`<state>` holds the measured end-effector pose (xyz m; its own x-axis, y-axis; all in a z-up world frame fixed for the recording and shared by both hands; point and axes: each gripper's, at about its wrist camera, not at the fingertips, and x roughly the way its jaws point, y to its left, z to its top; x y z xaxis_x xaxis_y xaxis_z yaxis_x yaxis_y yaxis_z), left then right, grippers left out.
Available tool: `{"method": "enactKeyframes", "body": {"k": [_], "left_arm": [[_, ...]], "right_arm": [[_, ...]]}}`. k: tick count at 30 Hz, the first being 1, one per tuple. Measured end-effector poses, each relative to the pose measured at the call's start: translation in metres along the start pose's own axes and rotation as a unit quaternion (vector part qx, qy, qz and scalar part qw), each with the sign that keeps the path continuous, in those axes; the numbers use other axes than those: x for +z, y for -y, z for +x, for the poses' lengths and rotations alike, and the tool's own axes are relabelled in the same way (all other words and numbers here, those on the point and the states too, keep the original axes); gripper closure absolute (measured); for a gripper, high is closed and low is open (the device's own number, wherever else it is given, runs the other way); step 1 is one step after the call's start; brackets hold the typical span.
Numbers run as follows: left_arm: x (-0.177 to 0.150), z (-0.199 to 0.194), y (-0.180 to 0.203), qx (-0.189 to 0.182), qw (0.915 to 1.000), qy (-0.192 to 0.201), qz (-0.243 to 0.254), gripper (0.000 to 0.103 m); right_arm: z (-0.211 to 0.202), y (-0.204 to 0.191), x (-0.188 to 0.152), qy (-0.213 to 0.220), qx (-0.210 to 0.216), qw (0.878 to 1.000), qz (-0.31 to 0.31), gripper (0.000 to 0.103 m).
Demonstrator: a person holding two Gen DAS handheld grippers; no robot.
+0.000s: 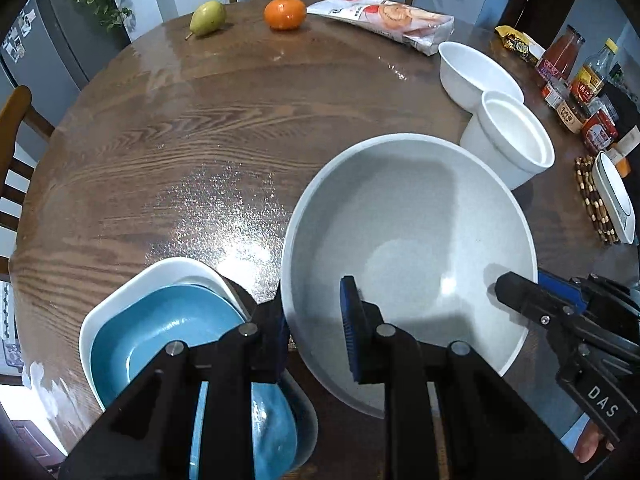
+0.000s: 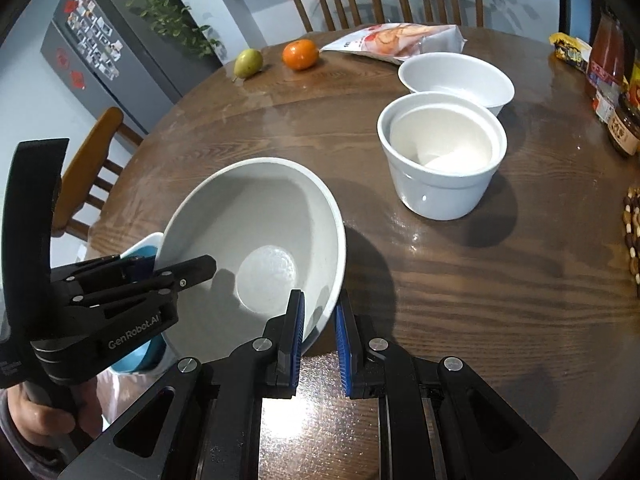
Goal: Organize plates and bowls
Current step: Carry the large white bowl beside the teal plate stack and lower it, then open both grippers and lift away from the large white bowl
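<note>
A large grey speckled bowl (image 1: 408, 240) is held tilted above the wooden table; it also shows in the right wrist view (image 2: 256, 232). My left gripper (image 1: 316, 332) is shut on its near left rim. My right gripper (image 2: 320, 320) is shut on its right rim, and shows in the left wrist view (image 1: 520, 292) at the bowl's right edge. Below left lies a blue dish (image 1: 160, 328) nested in a white dish (image 1: 132, 284). A white ramekin stack (image 2: 440, 152) and a white bowl (image 2: 456, 76) stand further back on the right.
A pear (image 1: 208, 18), an orange (image 1: 285, 13) and a snack bag (image 1: 384, 20) lie at the far edge. Sauce bottles and jars (image 1: 576, 80) and a beaded trivet (image 1: 594, 200) with a white dish stand at the right. Wooden chairs surround the round table (image 1: 200, 140).
</note>
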<state>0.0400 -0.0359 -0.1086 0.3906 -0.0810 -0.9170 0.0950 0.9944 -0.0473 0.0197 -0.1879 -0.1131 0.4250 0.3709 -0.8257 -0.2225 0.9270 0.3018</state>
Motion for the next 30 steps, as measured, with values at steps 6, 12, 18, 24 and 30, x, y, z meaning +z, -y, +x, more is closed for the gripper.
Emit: {"method": "enactKeyframes", "body": {"k": [6, 12, 18, 24, 30], "left_arm": [[-0.001, 0.001, 0.0, 0.003, 1.0, -0.001, -0.001, 0.08], [-0.001, 0.002, 0.0, 0.002, 1.0, -0.001, -0.006, 0.076], [-0.002, -0.009, 0.002, 0.01, 0.9997, 0.021, 0.0, 0.04], [-0.002, -0.022, 0.001, 0.02, 0.9989, 0.043, 0.0, 0.025], [-0.003, -0.038, 0.004, 0.038, 0.9969, 0.068, 0.01, 0.017]], "right_arm": [[0.0, 0.0, 0.002, 0.0, 0.002, 1.0, 0.0, 0.086], [-0.001, -0.001, 0.0, -0.002, 0.007, 1.0, 0.007, 0.086], [-0.003, -0.003, 0.0, 0.001, 0.007, 1.0, 0.009, 0.079], [-0.013, -0.001, 0.001, 0.013, 0.014, 1.0, 0.013, 0.077], [-0.029, 0.007, 0.001, 0.038, 0.031, 0.998, 0.033, 0.057]]}}
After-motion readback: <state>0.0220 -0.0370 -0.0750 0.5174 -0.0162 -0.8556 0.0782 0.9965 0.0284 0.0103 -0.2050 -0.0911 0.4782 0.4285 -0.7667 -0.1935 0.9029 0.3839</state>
